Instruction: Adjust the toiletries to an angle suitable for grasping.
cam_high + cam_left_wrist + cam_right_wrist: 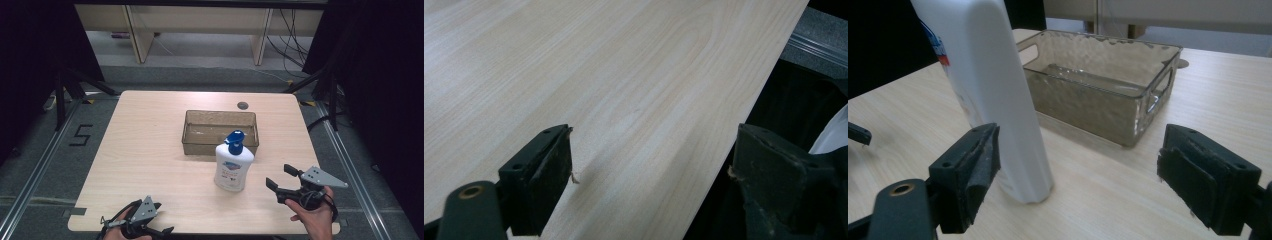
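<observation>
both grippers' fingers gape empty; right gripper view shows bottle point(993, 90) beside tray point(1108, 107).

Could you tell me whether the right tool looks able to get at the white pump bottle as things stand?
Probably yes: the right tool is open, facing the bottle, which stands upright on the table, bare wood between them.

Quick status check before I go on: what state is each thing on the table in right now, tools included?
Bottle: upright on the table, blue cap on, not gripped.
Clear bin: upright, empty, behind the bottle.
Left tool: open, holding nothing, at the near table edge.
Right tool: open, holding nothing, beside the bottle.
</observation>
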`<state>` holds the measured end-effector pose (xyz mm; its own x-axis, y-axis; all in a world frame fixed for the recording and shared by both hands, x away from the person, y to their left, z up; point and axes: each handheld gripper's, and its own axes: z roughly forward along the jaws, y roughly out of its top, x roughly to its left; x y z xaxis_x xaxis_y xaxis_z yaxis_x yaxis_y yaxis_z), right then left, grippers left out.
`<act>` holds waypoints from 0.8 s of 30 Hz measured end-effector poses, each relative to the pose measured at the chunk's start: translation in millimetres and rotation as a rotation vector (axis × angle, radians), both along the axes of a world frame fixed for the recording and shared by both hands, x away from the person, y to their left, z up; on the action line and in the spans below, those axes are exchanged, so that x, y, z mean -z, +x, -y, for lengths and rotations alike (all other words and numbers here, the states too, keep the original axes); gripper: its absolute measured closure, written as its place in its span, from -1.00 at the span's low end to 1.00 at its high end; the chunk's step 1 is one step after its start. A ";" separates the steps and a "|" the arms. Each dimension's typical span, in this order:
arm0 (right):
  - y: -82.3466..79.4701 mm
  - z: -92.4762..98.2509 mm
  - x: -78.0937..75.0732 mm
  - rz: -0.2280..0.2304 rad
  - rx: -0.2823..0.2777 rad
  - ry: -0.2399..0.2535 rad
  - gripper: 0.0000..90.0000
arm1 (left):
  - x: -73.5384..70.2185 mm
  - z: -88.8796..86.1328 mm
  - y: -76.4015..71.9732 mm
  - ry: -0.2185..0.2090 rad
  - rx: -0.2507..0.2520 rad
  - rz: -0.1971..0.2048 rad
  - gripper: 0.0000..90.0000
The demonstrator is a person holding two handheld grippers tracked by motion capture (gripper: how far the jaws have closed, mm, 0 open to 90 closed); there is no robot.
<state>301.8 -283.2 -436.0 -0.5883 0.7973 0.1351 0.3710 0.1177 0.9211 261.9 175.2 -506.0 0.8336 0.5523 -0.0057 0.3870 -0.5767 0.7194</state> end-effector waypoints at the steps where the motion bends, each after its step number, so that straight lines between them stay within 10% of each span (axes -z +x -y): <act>1: 1.4 0.9 -1.5 0.017 -0.019 -0.021 -0.62 | 0.5 0.8 -1.0 -0.014 -0.005 -0.004 -0.65; 24: -1.9 -16.2 -20.6 0.032 -0.073 -0.003 -0.59 | 0.8 0.3 -0.5 -0.001 -0.007 -0.001 -0.65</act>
